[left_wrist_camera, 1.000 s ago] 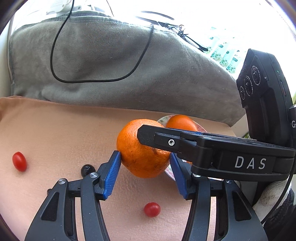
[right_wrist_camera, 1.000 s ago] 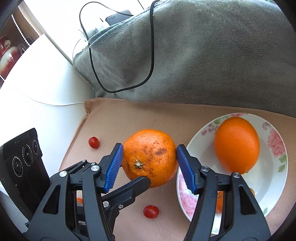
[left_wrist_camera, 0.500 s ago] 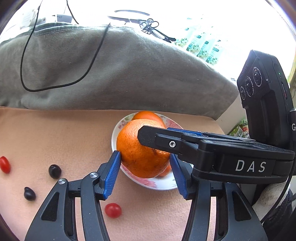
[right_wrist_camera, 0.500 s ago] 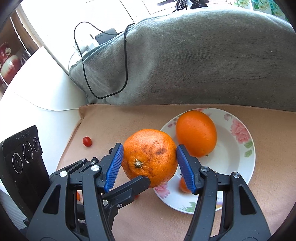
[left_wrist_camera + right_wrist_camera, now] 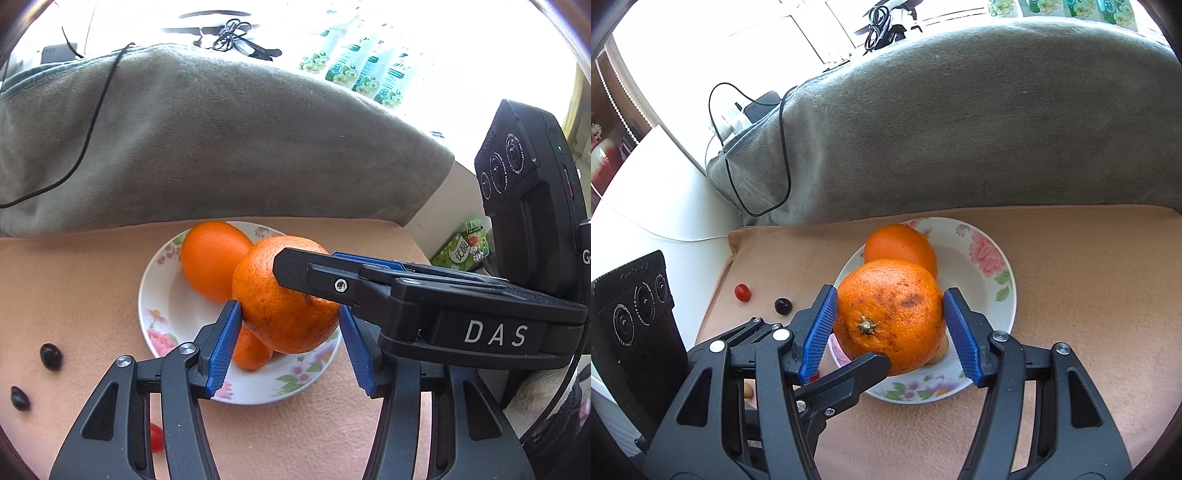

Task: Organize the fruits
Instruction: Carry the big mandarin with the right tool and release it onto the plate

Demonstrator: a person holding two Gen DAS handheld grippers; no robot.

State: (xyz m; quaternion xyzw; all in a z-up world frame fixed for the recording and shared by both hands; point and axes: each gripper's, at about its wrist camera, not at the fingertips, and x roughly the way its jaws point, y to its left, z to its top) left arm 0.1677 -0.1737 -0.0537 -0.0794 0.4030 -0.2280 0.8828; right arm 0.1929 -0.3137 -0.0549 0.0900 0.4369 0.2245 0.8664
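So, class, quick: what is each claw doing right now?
Left claw: closed on the speckled orange, above the plate.
Right claw: closed on the same orange, from another side.

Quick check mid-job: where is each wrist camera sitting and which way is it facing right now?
Left wrist: on the left gripper, looking down along its fingers at the speckled orange over the floral white plate; the right gripper's finger crosses from the right.
Right wrist: on the right gripper, angled down at the same orange; the left gripper's finger enters lower left.
Shared: orange, plate, smooth orange, grey blanket.
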